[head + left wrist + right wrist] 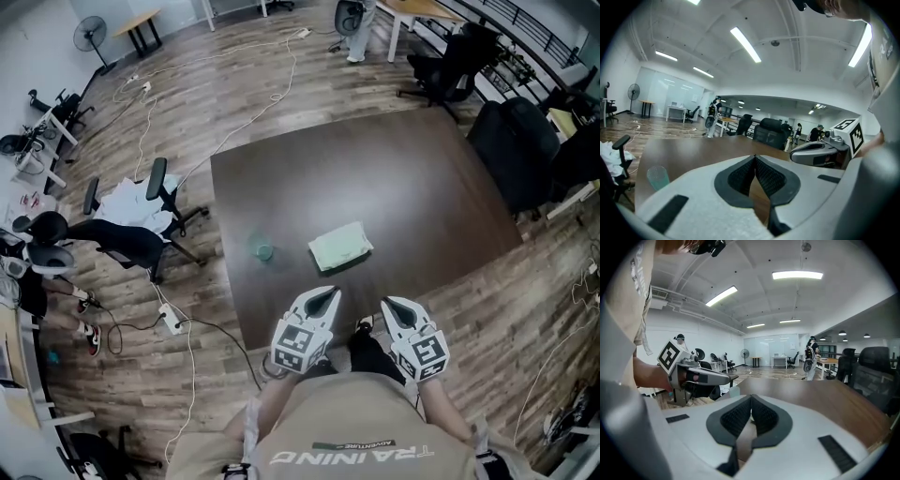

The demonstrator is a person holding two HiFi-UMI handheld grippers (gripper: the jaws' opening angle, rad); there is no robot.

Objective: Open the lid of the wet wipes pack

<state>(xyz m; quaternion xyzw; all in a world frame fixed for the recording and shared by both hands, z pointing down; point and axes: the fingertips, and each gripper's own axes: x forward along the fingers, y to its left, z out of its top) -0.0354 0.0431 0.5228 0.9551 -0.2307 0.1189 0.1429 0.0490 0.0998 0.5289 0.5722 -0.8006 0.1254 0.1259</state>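
On table, wipes pack lies near cup.

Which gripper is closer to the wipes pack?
The left gripper: its tips sit just short of the pack; the right gripper is further off to the side.

The wipes pack is pale green, the cup teal, the table dark brown.

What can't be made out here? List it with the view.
- Wet wipes pack lid: head view, too small to tell open or shut.
- The pack in the gripper views: not seen; left gripper and right gripper fill the foreground.
- Greenish cup: head view, too small to tell contents.
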